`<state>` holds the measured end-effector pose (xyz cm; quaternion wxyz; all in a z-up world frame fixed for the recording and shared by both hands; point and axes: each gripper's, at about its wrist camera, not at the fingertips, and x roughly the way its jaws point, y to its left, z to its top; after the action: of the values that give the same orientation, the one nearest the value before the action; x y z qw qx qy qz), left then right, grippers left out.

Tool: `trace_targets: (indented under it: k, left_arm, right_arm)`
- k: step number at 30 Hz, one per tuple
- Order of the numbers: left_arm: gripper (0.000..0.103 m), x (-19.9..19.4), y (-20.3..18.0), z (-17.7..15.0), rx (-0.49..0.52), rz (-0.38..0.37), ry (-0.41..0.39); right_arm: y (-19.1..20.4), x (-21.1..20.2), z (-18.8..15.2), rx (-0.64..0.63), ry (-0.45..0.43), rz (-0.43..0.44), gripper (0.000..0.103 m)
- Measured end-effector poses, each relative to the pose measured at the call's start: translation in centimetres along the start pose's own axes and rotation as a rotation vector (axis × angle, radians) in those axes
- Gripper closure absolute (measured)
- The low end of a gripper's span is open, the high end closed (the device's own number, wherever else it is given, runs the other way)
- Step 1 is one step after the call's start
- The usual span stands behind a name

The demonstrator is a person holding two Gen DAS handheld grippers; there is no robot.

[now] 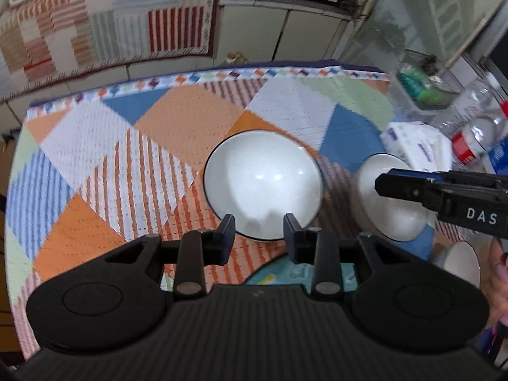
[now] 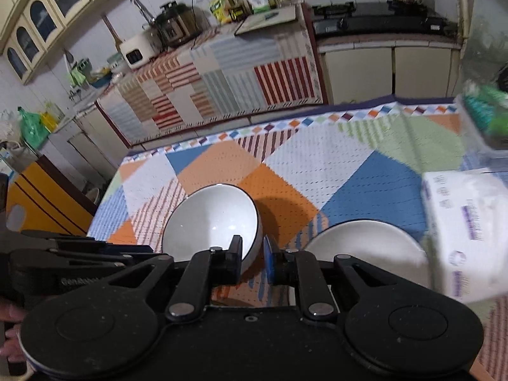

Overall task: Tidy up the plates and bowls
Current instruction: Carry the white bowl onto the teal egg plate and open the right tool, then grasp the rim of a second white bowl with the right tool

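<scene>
- Roughly at the middle of the patchwork-cloth bench (image 1: pixel 177 120) stands the larger white bowl (image 1: pixel 263 184), upright, dark-rimmed and with nothing in it.
- Just to the right of that bowl, apart from it, sits a second white bowl (image 2: pixel 365 247); the left wrist view shows it partly behind the other tool.
- Left gripper (image 1: pixel 259 231) hangs over the larger bowl's near rim, its fingers (image 1: pixel 227 231) a little apart with nothing between them.
- Right gripper (image 2: pixel 252 254) sits at the near right edge of the larger bowl; its fingers (image 2: pixel 235 254) are slightly apart, straddling the rim, and whether they press on it I cannot tell.
- Beyond the second bowl, further right of the larger bowl, lies a white tissue pack (image 2: pixel 466 235).
- A hand (image 1: pixel 500 273) shows at the right edge.
</scene>
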<state>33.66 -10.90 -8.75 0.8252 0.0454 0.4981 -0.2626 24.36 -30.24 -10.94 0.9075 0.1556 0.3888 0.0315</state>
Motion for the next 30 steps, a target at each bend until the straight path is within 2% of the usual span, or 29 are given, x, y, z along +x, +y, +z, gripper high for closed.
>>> trace_targets:
  k: [2, 6, 10, 12, 19, 22, 30]
  left_arm:
    - [0.063, -1.2, -1.0, 0.0, 0.038, 0.011, -0.003]
    - [0.061, -3.2, -2.7, 0.0, 0.092, 0.014, 0.010]
    - [0.039, -4.7, -4.2, -0.3, 0.141, 0.046, -0.005]
    - [0.036, -5.2, -4.9, -0.5, 0.150, 0.052, -0.016]
    - [0.027, -5.0, -6.6, -0.8, 0.173, 0.026, -0.002]
    - [0.027, -3.7, -7.5, -0.9, 0.191, 0.003, 0.028]
    - [0.027, 0.6, -9.3, -1.0, 0.159, -0.026, 0.077]
  right_arm:
    - [-0.1, -1.5, -0.3, -0.001, -0.007, 0.002, 0.077]
    - [-0.1, -4.3, -1.0, -0.014, -0.023, -0.018, 0.072]
    - [-0.1, -6.0, -2.1, -0.026, -0.041, -0.033, 0.059]
    - [-0.3, -6.4, -3.0, -0.044, -0.052, -0.052, 0.051]
    - [-1.7, -6.3, -5.2, -0.004, -0.059, -0.095, 0.051]
    - [-2.3, -6.5, -5.6, -0.016, -0.062, -0.114, 0.051]
    - [-4.8, -6.1, -6.0, -0.055, -0.061, -0.176, 0.051]
